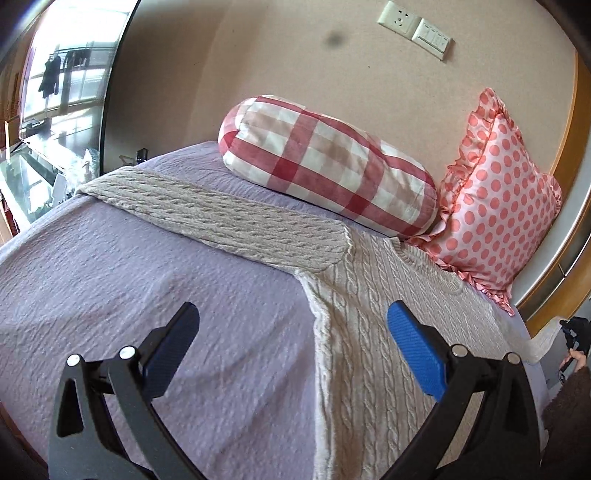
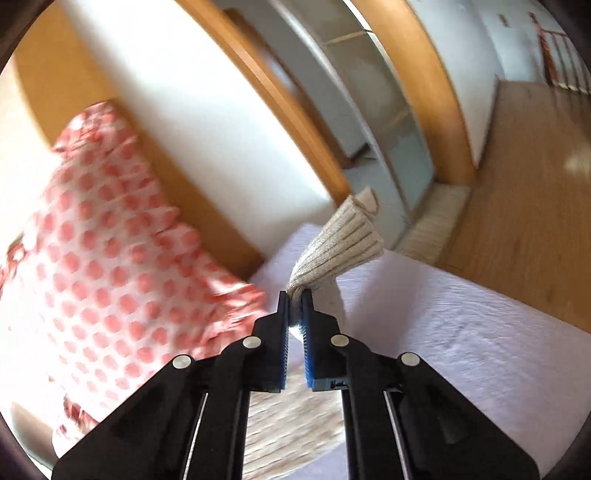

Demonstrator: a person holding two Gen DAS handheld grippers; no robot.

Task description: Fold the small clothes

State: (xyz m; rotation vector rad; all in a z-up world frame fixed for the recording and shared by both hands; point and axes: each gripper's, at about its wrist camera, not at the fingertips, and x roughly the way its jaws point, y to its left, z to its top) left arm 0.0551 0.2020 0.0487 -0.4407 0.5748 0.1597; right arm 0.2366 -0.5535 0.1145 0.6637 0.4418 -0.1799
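On lilac bedspread (image 1: 110,280) (pillows behind): cable-knit sweater (image 1: 369,332).

Bolster (image 1: 325,166): checked, upper centre.
Cushion (image 1: 495,206): dotted, right.
Socket (image 1: 399,19): top wall.
Mirror (image 1: 66,74): upper left, perhaps.

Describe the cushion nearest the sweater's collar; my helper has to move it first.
On the lilac bedspread, look past the beige cable-knit sweater toward the wall. Two cushions sit there; take the square pink satin polka-dot cushion with a ruffled edge, not the red-and-white checked bolster lying beside it.
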